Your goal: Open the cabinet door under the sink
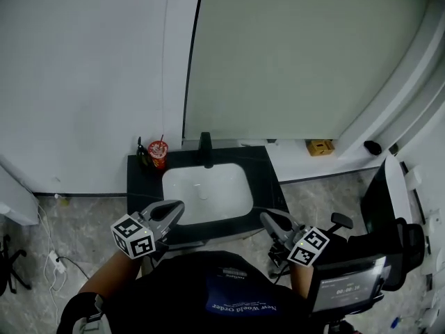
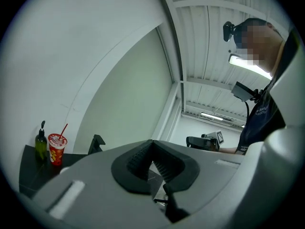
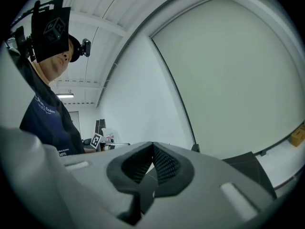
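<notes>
A black vanity top [image 1: 142, 179] holds a white sink basin [image 1: 206, 190] with a black faucet [image 1: 206, 149] behind it. The cabinet door under the sink is hidden below the counter's front edge. My left gripper [image 1: 179, 208] hovers at the counter's front left, jaws shut and empty. My right gripper [image 1: 265, 218] hangs at the front right corner, also shut with nothing held. In the left gripper view the left gripper [image 2: 152, 146] points level over the counter, jaws closed together. The right gripper [image 3: 152, 149] shows the same in its own view.
A red cup with a straw [image 1: 158, 152] and a dark green pump bottle [image 1: 142, 153] stand at the counter's back left. A yellow box [image 1: 320, 147] lies on the white ledge to the right. A device with a screen [image 1: 348, 284] stands at the lower right. Cables and a power strip [image 1: 54, 259] lie on the floor at left.
</notes>
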`<state>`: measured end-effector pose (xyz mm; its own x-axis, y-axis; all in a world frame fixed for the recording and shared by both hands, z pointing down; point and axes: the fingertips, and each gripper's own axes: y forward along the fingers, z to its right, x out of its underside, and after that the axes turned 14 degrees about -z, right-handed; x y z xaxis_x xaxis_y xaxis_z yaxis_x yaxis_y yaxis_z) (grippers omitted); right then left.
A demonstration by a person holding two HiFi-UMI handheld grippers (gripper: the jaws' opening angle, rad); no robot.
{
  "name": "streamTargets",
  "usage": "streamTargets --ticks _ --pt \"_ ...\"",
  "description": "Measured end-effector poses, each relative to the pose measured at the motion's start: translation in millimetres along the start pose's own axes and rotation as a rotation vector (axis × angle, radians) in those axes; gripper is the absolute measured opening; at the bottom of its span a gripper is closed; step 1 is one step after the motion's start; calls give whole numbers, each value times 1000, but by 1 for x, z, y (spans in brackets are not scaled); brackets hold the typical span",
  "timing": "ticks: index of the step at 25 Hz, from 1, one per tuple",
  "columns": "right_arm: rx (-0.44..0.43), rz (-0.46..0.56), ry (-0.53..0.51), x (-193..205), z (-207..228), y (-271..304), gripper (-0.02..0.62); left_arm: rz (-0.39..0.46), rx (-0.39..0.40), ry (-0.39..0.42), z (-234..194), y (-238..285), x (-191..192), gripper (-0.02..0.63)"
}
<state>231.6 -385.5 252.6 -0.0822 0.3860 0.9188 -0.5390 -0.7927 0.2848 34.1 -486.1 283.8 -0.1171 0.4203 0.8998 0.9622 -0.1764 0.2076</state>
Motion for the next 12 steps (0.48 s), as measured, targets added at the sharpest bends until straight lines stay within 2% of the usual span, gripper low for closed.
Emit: streamTargets --ticks 5,12 --pt "-53 -8 19 -15 34 41 2 -21 -29 -20 -28 14 -4 0" --pt "-174 -72 36 -19 85 82 2 20 -120 -41 -43 50 -15 0"
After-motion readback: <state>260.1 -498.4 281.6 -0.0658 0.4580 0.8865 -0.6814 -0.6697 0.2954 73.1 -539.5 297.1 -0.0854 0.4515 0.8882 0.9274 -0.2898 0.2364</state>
